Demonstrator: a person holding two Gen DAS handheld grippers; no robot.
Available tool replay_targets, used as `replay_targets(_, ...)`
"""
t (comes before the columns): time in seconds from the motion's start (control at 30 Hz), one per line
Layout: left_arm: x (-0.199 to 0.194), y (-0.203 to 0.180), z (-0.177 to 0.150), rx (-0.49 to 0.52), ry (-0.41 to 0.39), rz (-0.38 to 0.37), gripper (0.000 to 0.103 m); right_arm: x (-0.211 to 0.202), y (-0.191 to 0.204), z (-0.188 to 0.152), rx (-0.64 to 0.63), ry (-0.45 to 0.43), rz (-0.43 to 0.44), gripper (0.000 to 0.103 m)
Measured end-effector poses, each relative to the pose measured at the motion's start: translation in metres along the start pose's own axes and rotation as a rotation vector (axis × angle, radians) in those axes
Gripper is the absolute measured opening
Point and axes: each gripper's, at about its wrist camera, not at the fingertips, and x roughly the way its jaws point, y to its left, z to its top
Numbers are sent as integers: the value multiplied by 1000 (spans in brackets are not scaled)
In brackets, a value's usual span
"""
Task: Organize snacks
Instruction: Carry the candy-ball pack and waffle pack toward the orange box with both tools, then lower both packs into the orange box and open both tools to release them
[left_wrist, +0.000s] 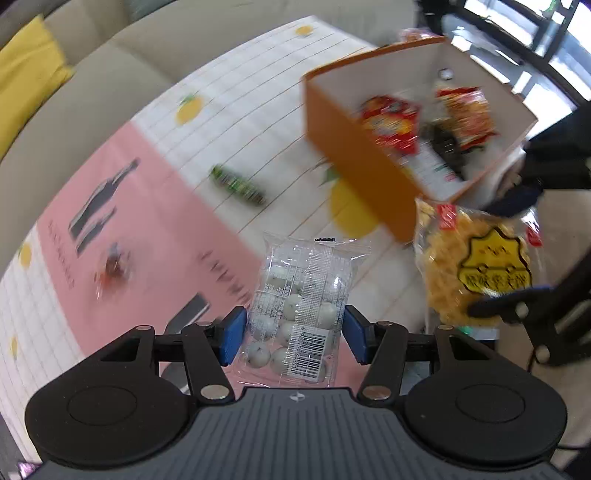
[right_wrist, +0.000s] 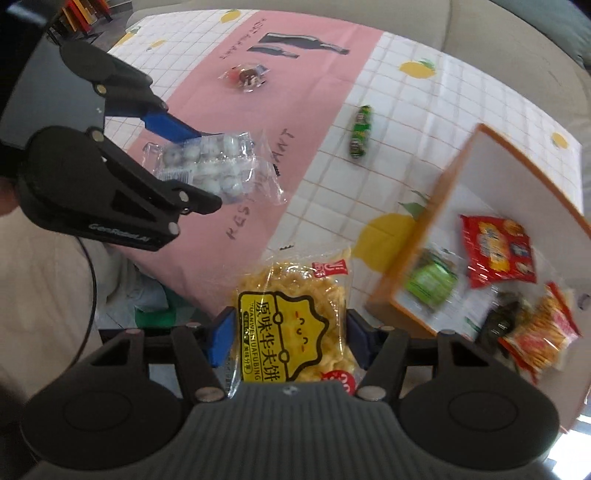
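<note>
- My left gripper (left_wrist: 293, 334) fingers clamp a clear packet of white candies (left_wrist: 301, 306); my right gripper (right_wrist: 286, 341) pinches a yellow biscuit bag (right_wrist: 293, 325), both held above the counter (right_wrist: 310, 110).
- I judge this the carry step: next, swing both over the orange box (left_wrist: 354, 166) and release.
- The bag's label reads "YUANWEIHUAFUBING"; the left gripper's arm says "GenRobot.AI".

A beige sofa (left_wrist: 122, 55) curves around the far side of the table, with a yellow cushion (left_wrist: 26, 74) on it at the far left. The table is covered by a cloth (right_wrist: 461, 122) of white grid squares with lemon prints and a pink panel. Bright daylight enters through dark-framed windows (left_wrist: 546, 40) at the far right.
</note>
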Motion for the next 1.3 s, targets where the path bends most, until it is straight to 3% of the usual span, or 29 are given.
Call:
replay_targets(0.3,-13,-62,71,152,-49,-43,64,-51,-72,-13,111,-53,-145,61)
replay_targets(0.6,24,-72,134,94,-63,-89,64,-53,-140,-14,182,-74,-253,61)
replay_targets(0.83,63,-75,169,76,-57,-104,64,-29,-209,-21,335,-28,-246,61)
replay_targets(1.0,102,-85,185,117,-15,-41,64,-4,-239,-26,374,11,-273,61)
replay_targets(1.13,127,-94,190,186,13,39,64,0,-263,-23,450,-23,-240,61)
replay_targets(1.3,148,-96,194,231,39,68,64,11,-280,-7,475,-39,-230,61)
